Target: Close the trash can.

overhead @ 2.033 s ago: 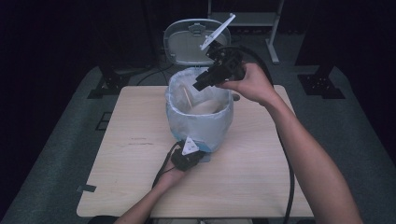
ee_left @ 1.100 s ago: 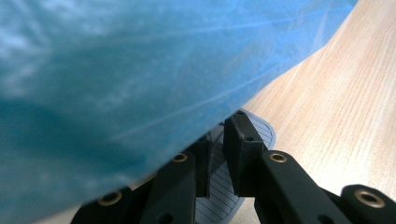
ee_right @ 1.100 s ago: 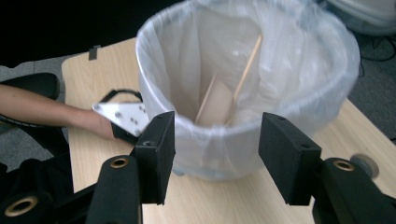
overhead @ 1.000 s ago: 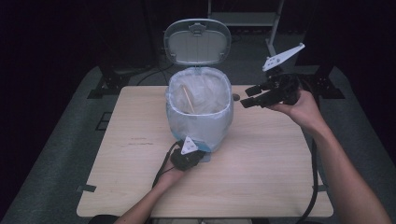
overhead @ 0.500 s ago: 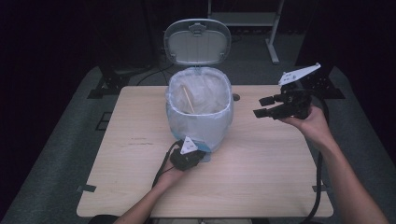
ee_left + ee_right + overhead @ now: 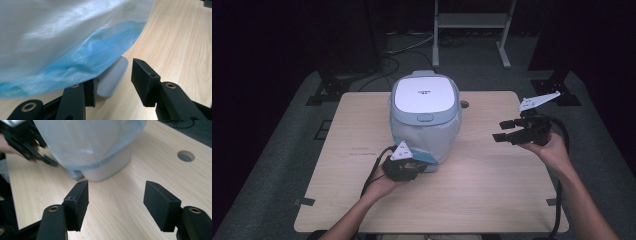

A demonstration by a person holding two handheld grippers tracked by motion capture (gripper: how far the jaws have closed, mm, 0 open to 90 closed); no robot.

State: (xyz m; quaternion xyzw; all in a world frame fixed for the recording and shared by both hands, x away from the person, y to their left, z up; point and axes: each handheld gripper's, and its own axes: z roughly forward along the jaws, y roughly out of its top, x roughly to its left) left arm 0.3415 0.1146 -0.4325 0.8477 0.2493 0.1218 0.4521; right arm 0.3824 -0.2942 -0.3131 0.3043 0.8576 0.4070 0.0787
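A small grey pedal bin (image 6: 424,117) stands mid-table with its white lid (image 6: 422,95) down. A blue-and-white plastic bag (image 6: 428,140) lines it and hangs over its sides. My left gripper (image 6: 404,169) sits at the bin's front foot. In the left gripper view, my left gripper (image 6: 113,82) has just been opening, and the ribbed grey pedal (image 6: 112,76) lies between its jaws under the bag (image 6: 62,37). My right gripper (image 6: 504,130) hovers to the right of the bin. It (image 6: 116,200) has also been opening, stands open and empty, and faces the bin's base (image 6: 107,168).
A round cable hole (image 6: 464,104) lies in the wooden tabletop (image 6: 492,200) just behind the bin to the right. A metal stand (image 6: 472,20) and cables are on the dark floor beyond the table. The right gripper view also shows my left gripper (image 6: 30,147).
The bin's lid, upright before, has dropped shut. My right gripper has sunk toward the table on the right. My left gripper's jaws have spread at the pedal.
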